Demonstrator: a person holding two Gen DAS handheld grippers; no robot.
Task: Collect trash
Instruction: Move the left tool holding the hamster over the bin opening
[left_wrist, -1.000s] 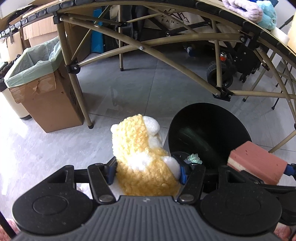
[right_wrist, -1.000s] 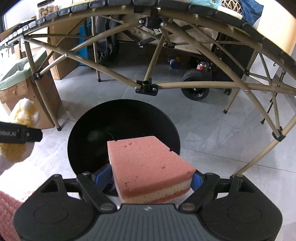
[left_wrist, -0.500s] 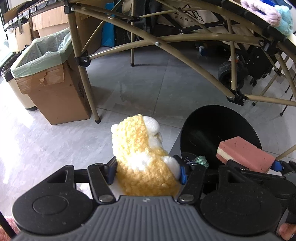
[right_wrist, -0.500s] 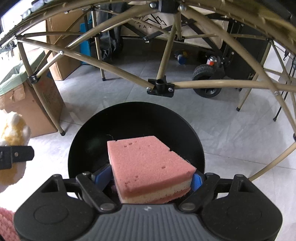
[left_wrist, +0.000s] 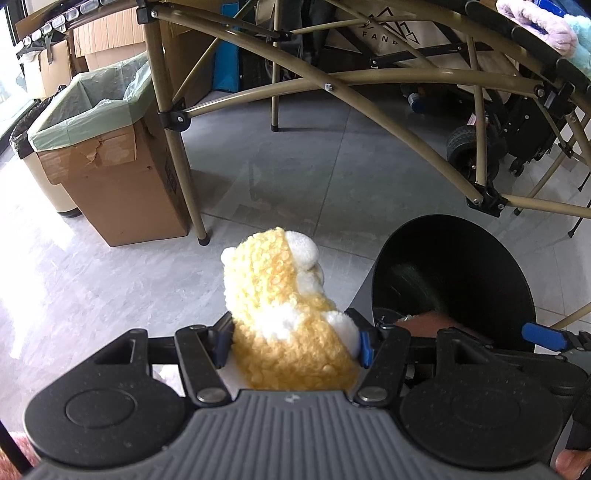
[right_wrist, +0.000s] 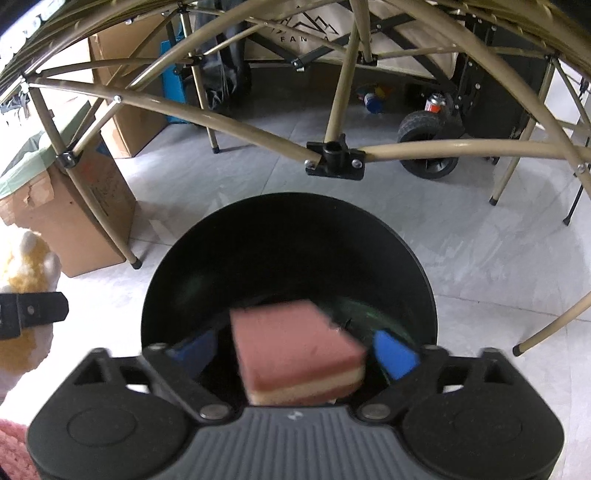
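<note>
My left gripper (left_wrist: 293, 345) is shut on a fuzzy yellow and white plush toy (left_wrist: 280, 295), held above the grey floor just left of a round black bin (left_wrist: 461, 258). My right gripper (right_wrist: 295, 352) hangs over the bin's mouth (right_wrist: 288, 240) and its jaws are opening. Its blue pads (right_wrist: 395, 354) stand clear of the pink and cream sponge (right_wrist: 295, 350), which is blurred between them as it drops. In the left wrist view the sponge (left_wrist: 428, 319) shows dimly inside the bin. At the left edge of the right wrist view is the plush toy (right_wrist: 26, 269).
A cardboard box lined with a green bag (left_wrist: 110, 173) stands at the left by a leg of the tan folding-table frame (left_wrist: 369, 74). A wheeled cart (left_wrist: 476, 147) and boxes sit behind the frame. Grey floor tiles lie between the box and the bin.
The right gripper's jaws have spread and let go of the sponge, which now falls into the black bin. The left gripper still holds the plush toy, with the view shifted slightly.
</note>
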